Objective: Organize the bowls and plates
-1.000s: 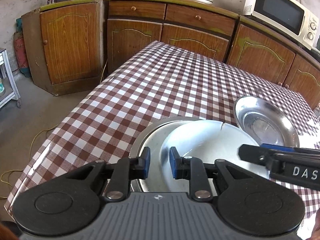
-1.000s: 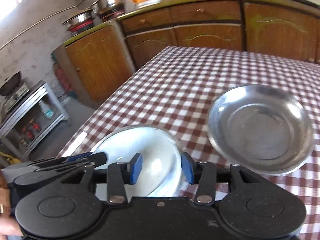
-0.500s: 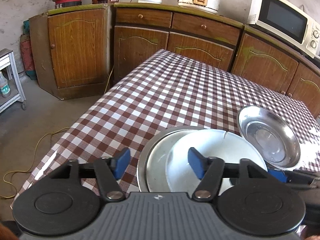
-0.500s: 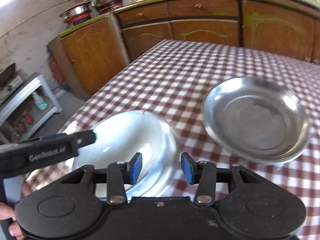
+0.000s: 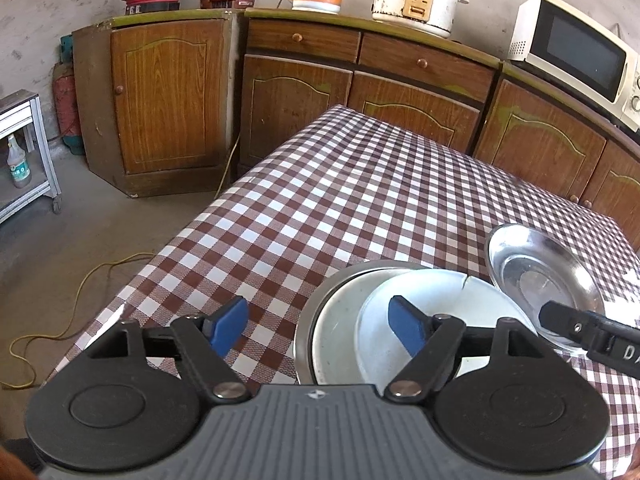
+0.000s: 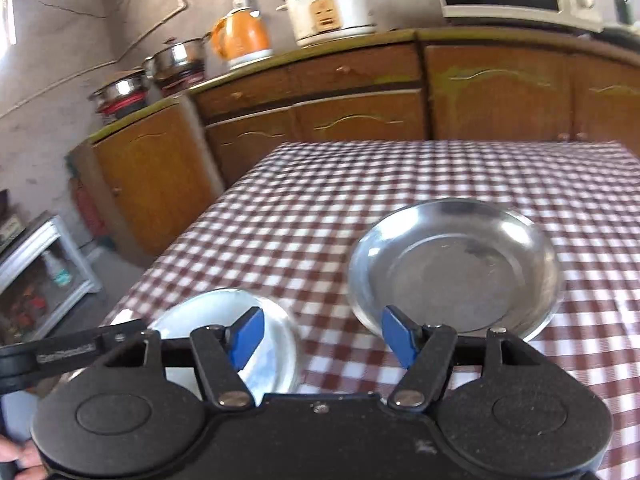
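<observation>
Two grippers: both are opening their fingers, and neither is holding anything.
Left gripper (image 5: 318,330): its fingers are spreading wide above the near edge of the stack, one blue pad over the checked cloth, the other over the white plate; nothing is being pinched between them.
Right gripper (image 6: 318,336): its fingers are parting too, with only cloth showing in the gap, the white plate's edge beside one pad and the steel bowl's rim beside the other.
White plate (image 5: 440,320): lying inside the wider steel plate (image 5: 320,320), likely nested there to gather the flat pieces in one pile.
Steel bowl (image 6: 456,264): sitting apart on the surface (image 5: 360,200), just beside the stack, seemingly the piece not yet sorted.
Likely next: the right gripper appears placed to take the bowl's near rim.
Background: cabinets (image 5: 168,100) are lining the wall.
</observation>
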Tool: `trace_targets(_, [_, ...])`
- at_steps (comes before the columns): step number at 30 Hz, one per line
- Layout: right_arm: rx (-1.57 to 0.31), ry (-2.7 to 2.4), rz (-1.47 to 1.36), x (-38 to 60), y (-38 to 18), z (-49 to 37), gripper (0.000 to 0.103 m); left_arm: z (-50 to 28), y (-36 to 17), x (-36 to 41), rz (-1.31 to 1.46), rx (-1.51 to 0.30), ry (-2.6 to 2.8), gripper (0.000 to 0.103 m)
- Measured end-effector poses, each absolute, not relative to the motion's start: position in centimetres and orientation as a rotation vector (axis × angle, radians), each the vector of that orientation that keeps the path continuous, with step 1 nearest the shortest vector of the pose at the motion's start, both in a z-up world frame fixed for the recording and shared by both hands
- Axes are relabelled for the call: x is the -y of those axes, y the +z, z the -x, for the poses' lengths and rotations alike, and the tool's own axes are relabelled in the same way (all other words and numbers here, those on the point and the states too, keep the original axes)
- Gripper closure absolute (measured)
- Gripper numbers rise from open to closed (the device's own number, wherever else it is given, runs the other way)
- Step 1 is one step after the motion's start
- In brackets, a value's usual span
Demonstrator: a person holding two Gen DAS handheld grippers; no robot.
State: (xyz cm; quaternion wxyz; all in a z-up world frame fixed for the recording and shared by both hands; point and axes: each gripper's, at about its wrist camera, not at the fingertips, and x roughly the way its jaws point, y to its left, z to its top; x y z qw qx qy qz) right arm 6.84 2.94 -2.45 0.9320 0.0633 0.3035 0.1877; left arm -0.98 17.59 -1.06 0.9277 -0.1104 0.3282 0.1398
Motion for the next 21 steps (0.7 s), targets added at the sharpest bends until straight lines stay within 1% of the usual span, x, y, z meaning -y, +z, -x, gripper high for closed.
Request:
trace_targets(5, [-0.701, 0.433, -0.093, -4.1, -4.0, -7.1, 0.025, 1.1, -1.0, -17.6, 0.227, -0.673, 0.291, 0.023])
trace_targets(6, [-0.7, 0.446, -0.085, -4.4, -4.1, -6.9, 0.026, 1.2, -1.0, -17.7, 0.227, -0.672, 0.289, 0.023])
trace_targets(7, [-0.68, 0.449, -0.073, -4.6, -3.9, -6.5, 0.03, 1.3, -1.0, -17.7, 0.227, -0.672, 0.29, 0.023])
trace_targets(10, [-0.568, 0.409, -0.054, -4.2, -2.6, -5.5, 0.03, 1.4, -0.9, -17.8, 0.23, -0.671, 0.291, 0.022])
trace_targets(12, [-0.53, 0.352, -0.06, -3.5, -2.0, -5.2, 0.03, 1.4, -0.9, -17.8, 0.232, -0.67, 0.291, 0.022])
trace_targets(15, [-0.565, 0.35, -0.041, -3.5, -2.6, -5.3, 0.03, 1.3, -0.9, -17.8, 0.231, -0.671, 0.288, 0.021])
trace_targets(18, [-0.628, 0.354, 0.035, -4.8, -3.9, -5.7, 0.034, 1.4, -0.9, -17.7, 0.228, -0.671, 0.291, 0.021])
trace_targets(19, [-0.634, 0.355, 0.027, -4.9, -4.3, -5.7, 0.036, 1.4, -0.9, -17.8, 0.229, -0.67, 0.291, 0.021])
trace_targets(21, [-0.655, 0.361, -0.006, -4.5, -4.7, -5.9, 0.037, 1.4, -0.9, -17.9, 0.23, -0.667, 0.298, 0.019])
